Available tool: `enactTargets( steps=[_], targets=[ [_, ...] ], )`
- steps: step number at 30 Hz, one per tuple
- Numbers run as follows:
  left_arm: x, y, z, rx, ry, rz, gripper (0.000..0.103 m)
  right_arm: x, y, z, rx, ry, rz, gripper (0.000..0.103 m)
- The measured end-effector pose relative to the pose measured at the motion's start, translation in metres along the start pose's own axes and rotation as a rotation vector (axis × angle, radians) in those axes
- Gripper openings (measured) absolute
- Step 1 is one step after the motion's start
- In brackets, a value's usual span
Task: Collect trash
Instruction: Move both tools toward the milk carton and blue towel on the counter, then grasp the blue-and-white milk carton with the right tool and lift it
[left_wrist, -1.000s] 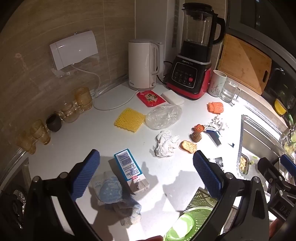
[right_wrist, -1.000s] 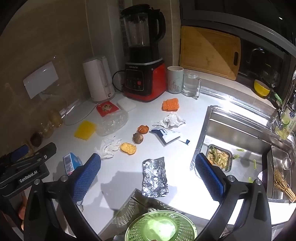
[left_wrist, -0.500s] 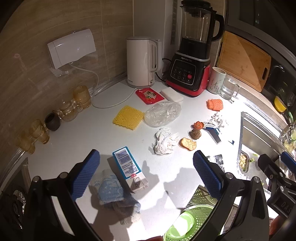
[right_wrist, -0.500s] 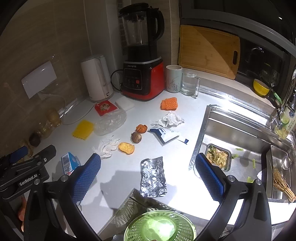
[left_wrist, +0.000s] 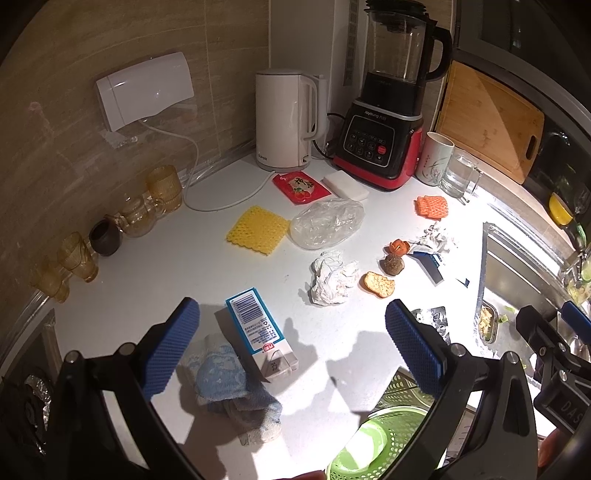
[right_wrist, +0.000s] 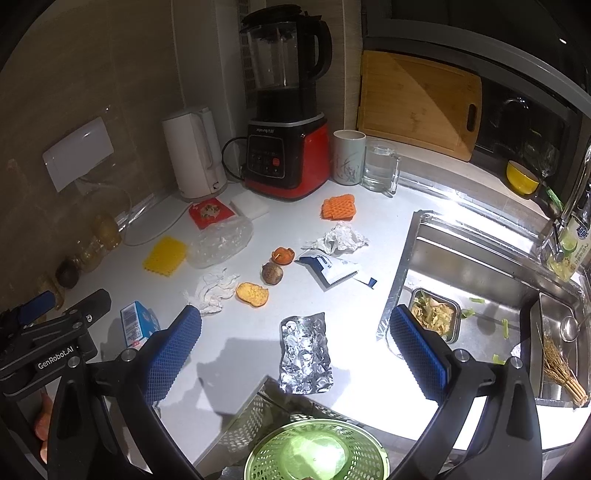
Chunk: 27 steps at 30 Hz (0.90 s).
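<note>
While black frames are cutting off round green mesh basket (right_wrist: 316, 452) at bottom edge, its contents are staying unreadable. Left gripper (left_wrist: 291, 349) hovering, jaws gaping wide, empty, above blue-and-white milk carton (left_wrist: 260, 334) lying on crumpled blue cloth (left_wrist: 236, 391). Right gripper (right_wrist: 295, 350) hovering, jaws spread, empty, over crinkled silver foil wrapper (right_wrist: 304, 354). Bare white countertop (right_wrist: 251, 343) lying open around it. Farther: crumpled white tissue (left_wrist: 332, 282), orange peel scraps (right_wrist: 252, 294), steel sink (right_wrist: 480, 266) at right.
</note>
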<state>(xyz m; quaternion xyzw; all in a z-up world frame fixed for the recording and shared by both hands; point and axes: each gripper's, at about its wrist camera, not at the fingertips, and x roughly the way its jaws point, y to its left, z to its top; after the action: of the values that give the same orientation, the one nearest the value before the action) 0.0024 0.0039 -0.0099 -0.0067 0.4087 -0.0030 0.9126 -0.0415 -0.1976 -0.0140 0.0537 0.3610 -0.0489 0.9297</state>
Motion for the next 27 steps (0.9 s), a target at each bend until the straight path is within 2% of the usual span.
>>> enactTargets(
  steps=[7,21,27],
  targets=[
    [0.003,0.005,-0.006,-0.021,0.016,0.018,0.097,0.005,0.004,-0.001,-0.026,0.013,0.013,0.101],
    [0.011,0.03,-0.037,-0.125,0.079,0.122,0.097,0.031,0.024,-0.012,-0.12,0.079,0.12,0.101],
    [0.013,0.038,-0.056,-0.151,0.068,0.131,0.097,0.042,0.03,-0.012,-0.164,0.094,0.16,0.101]
  ],
)
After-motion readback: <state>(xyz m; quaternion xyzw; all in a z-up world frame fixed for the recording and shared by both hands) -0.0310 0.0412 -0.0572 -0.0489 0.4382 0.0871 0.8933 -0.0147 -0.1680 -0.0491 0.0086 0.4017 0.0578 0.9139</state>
